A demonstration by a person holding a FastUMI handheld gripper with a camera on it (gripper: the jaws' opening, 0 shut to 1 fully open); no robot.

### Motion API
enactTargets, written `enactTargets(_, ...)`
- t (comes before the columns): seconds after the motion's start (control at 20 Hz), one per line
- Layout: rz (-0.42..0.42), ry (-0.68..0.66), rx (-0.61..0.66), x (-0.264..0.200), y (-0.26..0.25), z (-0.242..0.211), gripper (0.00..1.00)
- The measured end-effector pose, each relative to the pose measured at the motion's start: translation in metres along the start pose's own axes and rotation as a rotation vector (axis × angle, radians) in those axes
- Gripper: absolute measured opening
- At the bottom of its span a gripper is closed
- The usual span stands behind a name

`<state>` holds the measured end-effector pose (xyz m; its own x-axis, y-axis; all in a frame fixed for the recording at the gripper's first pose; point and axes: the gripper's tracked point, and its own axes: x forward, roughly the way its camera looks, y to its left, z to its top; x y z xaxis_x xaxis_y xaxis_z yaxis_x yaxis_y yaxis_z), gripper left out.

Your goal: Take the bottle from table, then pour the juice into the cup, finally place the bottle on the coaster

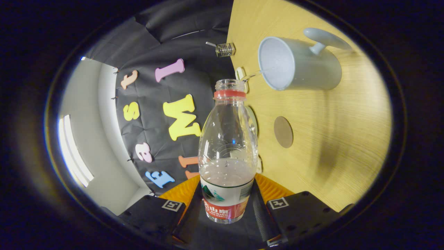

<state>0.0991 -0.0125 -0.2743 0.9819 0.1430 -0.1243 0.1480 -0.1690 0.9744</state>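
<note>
Light wood-grain counter [329, 139] runs beside the black cloth booth wall [166, 41]; whole view rolled sideways, so the counter stands on edge. Hand-held gripper [227, 205] clamped on the clear plastic bottle [227, 146], both black fingers [263, 215] pressing its lower labelled body, one each side. Bottle uncapped, open mouth pointing away from the fingers, red ring [229, 93] under the neck. Ribbed transparent walls; white, green and red label around the base. Pale pinkish juice [227, 172] sits low in the body, just above the label; upper part is empty and see-through. Pale grey-blue ceramic cup [298, 64] with a thick handle stands on the counter beyond the bottle mouth and off to one side, opening facing the bottle, not touching it. Round brown flat coaster [283, 132] lies on the counter between cup and fingers, bare. Small clear glass jar [225, 49] at the counter's far edge near the wall.
</note>
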Motion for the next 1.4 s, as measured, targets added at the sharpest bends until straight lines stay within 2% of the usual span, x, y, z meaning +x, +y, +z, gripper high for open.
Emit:
enactTargets(1.15, 0.009, 0.000, 0.154, 0.001, 0.040, -0.004, 0.75)
enactTargets(1.4, -0.010, 0.014, 0.195, 0.003, 0.042, -0.008, 0.75)
